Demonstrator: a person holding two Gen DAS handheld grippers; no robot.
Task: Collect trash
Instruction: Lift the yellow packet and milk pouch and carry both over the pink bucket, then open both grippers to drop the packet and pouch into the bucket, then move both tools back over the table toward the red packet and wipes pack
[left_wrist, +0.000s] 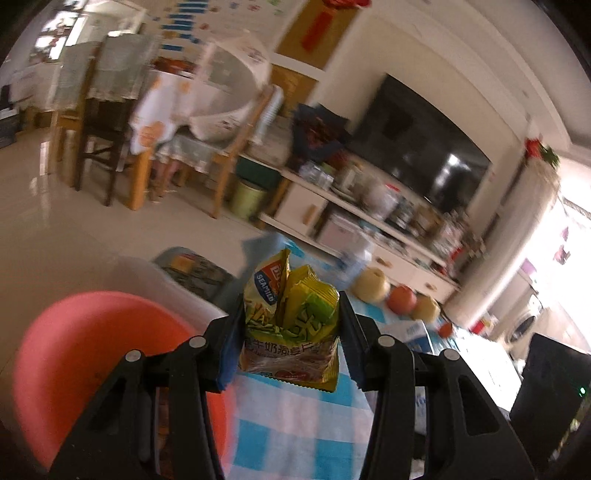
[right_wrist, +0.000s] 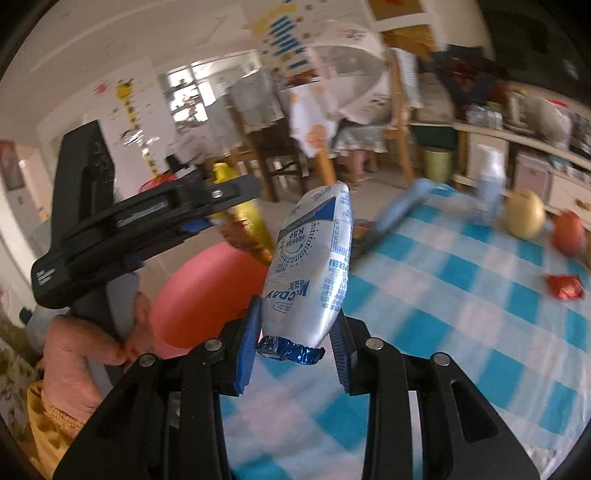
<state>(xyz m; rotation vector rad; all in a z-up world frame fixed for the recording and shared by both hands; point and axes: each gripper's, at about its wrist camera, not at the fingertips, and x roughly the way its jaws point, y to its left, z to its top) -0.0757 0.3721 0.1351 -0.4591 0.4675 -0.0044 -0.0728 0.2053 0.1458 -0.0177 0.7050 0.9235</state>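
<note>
Trash is clamped in both of my grippers, over the edge of the checked table.

My left gripper is clenched on a yellow-green snack wrapper, its pads pressing the crumpled packet from both sides so it stands upright between them. My right gripper grasps a white-and-blue milk pouch near its crimped foil end, the pouch leaning up and away from the pads. Below both lies the blue-and-white checked tablecloth, with a pink bin just beside the table's edge. A red wrapper lies on the cloth near some fruit.
</note>
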